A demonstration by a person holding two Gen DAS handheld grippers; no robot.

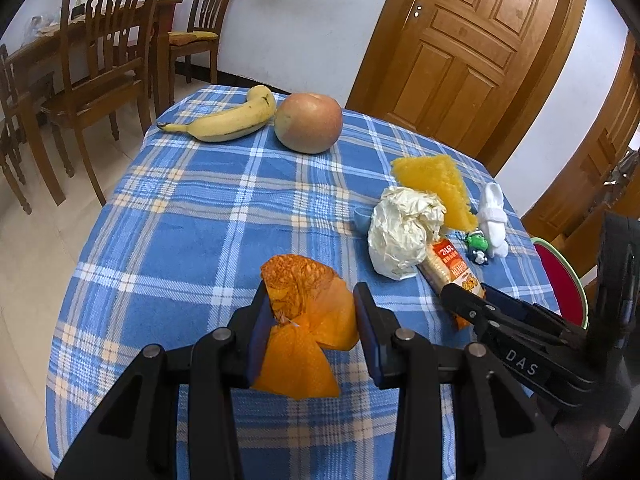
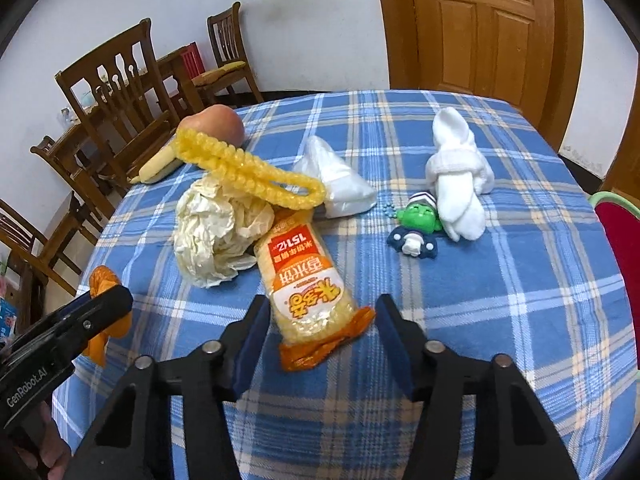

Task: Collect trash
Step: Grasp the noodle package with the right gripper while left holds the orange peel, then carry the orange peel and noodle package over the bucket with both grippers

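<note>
L gripper jaws apart w/ crinkly orange peel between, on plaid cloth surface. R gripper apart too, straddling glossy plastic cracker pack end. Crumpled cream paper ball touches pack; bumpy yellow sponge leans on top.

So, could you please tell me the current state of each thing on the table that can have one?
left gripper: open, jaws either side of the orange wrapper
orange wrapper: crumpled, lying on the cloth
right gripper: open, jaws either side of the rice cracker packet's end
rice cracker packet: lying flat, still holding crackers
paper ball: crumpled
white socks: bundled
door: closed
</note>
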